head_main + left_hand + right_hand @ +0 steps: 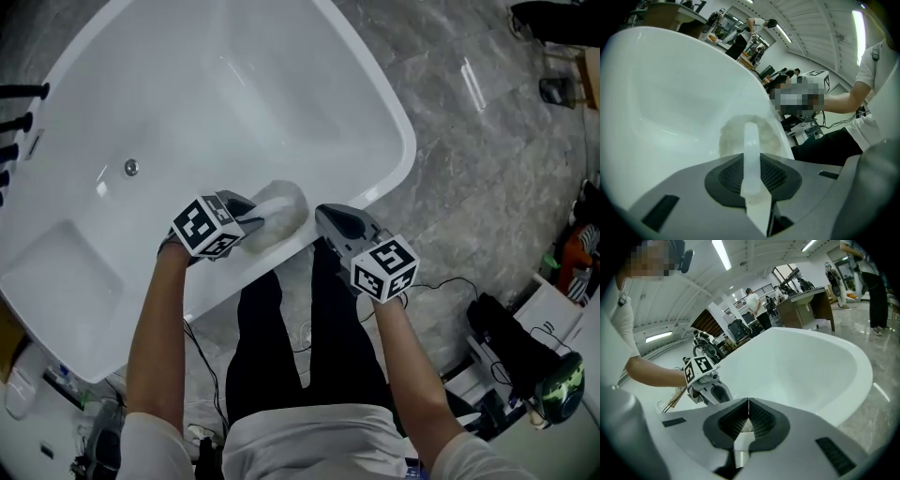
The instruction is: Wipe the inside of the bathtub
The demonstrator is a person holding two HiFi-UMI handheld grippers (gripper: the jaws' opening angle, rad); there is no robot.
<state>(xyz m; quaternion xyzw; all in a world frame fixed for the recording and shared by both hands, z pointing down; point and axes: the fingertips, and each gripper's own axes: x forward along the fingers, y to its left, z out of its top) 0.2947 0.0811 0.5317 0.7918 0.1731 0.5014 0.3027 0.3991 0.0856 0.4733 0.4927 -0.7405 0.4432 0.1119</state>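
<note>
Grey marble floor (487, 178) surrounds the white bathtub (398, 127), whose drain (131, 167) sits well away from your tools. Your left gripper (255, 221) reaches over the near rim with its jaws pinched together on a pale, fluffy cloth (283, 210). The cloth bulges out past the fingertips and lies against the tub's inner wall just below that rim. Your right gripper (324, 216) hangs just outside the same rim, close beside the cloth. Its jaws are pressed fully together with nothing between them.
</note>
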